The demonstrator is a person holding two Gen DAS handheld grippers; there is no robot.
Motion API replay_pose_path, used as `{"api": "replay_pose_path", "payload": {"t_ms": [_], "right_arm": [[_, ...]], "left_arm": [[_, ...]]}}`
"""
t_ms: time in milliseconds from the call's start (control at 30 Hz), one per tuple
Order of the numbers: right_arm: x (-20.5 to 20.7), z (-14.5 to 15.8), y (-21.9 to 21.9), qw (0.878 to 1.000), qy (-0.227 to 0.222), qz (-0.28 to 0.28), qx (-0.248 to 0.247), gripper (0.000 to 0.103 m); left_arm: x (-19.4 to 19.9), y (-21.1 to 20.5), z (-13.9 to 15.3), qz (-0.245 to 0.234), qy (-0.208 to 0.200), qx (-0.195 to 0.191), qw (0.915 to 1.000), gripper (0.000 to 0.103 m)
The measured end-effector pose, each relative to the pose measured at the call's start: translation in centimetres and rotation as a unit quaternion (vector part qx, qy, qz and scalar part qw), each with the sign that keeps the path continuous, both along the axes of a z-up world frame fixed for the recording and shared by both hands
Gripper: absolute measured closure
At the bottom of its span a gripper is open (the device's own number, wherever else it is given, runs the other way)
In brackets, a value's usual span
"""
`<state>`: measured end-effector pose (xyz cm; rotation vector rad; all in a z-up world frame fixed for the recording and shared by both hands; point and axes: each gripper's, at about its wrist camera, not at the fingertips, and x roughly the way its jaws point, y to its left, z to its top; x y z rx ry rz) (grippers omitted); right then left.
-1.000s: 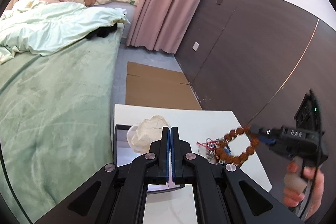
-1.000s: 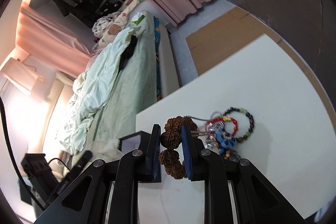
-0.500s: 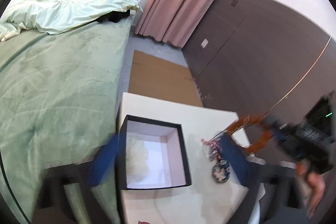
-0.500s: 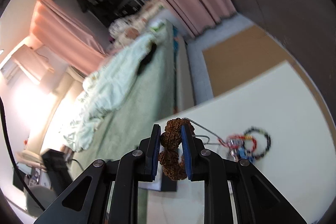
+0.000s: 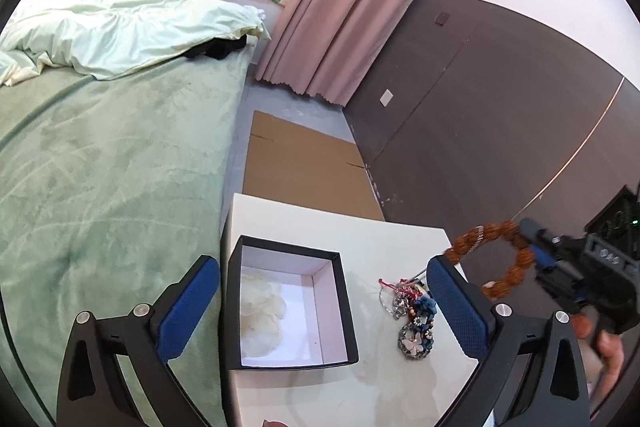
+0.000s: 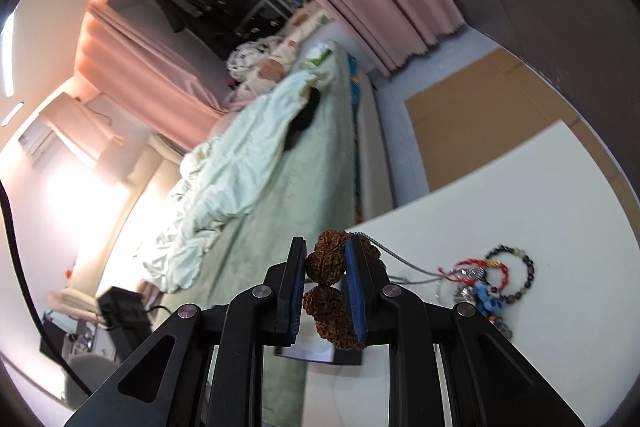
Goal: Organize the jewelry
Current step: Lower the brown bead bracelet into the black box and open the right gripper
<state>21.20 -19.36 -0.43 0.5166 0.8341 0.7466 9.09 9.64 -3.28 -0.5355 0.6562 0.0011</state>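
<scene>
Both claws show clearly: the right claw [image 6: 326, 291] is clamped on a brown beaded bracelet [image 6: 330, 301], its blue pads pressing the knobbly beads from either side and holding the loop up in the air beyond the right edge of the white table [image 5: 320, 227], while the left claw [image 5: 324, 291] stands spread wide with nothing between its fingers. Between those spread fingers sits a black box [image 5: 348, 307], lidless, with a pale crumpled lining inside. Just right of it on the table lies a tangled heap of jewelry [image 5: 412, 311], from which a thin silver chain [image 6: 404, 263] runs up towards the held bracelet.
</scene>
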Motion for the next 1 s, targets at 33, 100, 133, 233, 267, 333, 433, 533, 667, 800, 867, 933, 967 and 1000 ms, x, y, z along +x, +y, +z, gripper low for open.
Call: {"api": "replay_pose_path", "payload": {"t_ms": [33, 100, 133, 233, 267, 333, 433, 533, 667, 800, 867, 933, 967, 1000], "right_arm": [[-0.3, 0.8, 0.1, 1.0, -0.008, 0.003, 0.005, 0.082], [-0.9, 1.9, 0.1, 1.0, -0.022, 0.006, 0.014, 0.082], [-1.2, 2.4, 0.2, 0.999, -0.028, 0.007, 0.017, 0.082], [-1.9, 4.0, 0.5, 0.999, -0.046, 0.011, 0.028, 0.082], [-2.2, 4.6, 0.6, 0.998, -0.054, 0.012, 0.031, 0.082], [-2.5, 5.3, 0.7, 0.997, -0.063, 0.014, 0.036, 0.082], [-3.2, 6.4, 1.0, 0.996, -0.075, 0.02, 0.045, 0.082], [-3.6, 7.1, 1.3, 0.995, -0.085, 0.027, 0.051, 0.082], [-4.1, 8.0, 2.3, 0.993, -0.101, 0.038, 0.053, 0.082], [-3.8, 6.9, 4.1, 0.993, -0.089, 0.055, 0.052, 0.082], [-3.5, 6.1, 5.3, 0.994, -0.08, 0.063, 0.048, 0.082], [-3.2, 5.2, 6.3, 0.994, -0.071, 0.071, 0.049, 0.082], [-2.9, 4.3, 6.9, 0.994, -0.063, 0.075, 0.045, 0.082], [-2.7, 3.8, 7.4, 0.994, -0.057, 0.078, 0.041, 0.082]], "left_arm": [[0.0, 0.1, 0.1, 0.001, -0.002, 0.0, 1.0, 0.0], [-0.2, 0.3, 0.4, 0.005, -0.007, -0.001, 1.0, 0.0], [-0.3, 0.4, 0.5, 0.007, -0.009, -0.001, 0.9999, 0.0], [-0.6, 0.6, 0.8, 0.013, -0.014, 0.0, 0.9998, 0.0], [-0.7, 0.7, 0.8, 0.014, -0.015, -0.001, 0.9998, 0.0], [-0.7, 0.8, 1.0, 0.016, -0.018, -0.002, 0.9997, 0.0], [-0.9, 1.0, 1.2, 0.018, -0.022, -0.001, 0.9996, 0.0], [-1.2, 1.4, 1.5, 0.024, -0.028, -0.003, 0.9993, 0.0], [-1.8, 2.0, 1.9, 0.034, -0.037, -0.006, 0.9987, 0.0], [-2.2, 3.1, 2.1, 0.049, -0.041, -0.015, 0.9978, 0.0], [-2.4, 3.7, 2.2, 0.057, -0.042, -0.017, 0.9974, 0.0], [-2.6, 4.2, 2.3, 0.065, -0.042, -0.019, 0.9968, 0.0], [-2.8, 4.5, 2.2, 0.068, -0.042, -0.019, 0.9966, 0.0], [-2.8, 4.7, 2.1, 0.072, -0.041, -0.02, 0.9963, 0.0]]}}
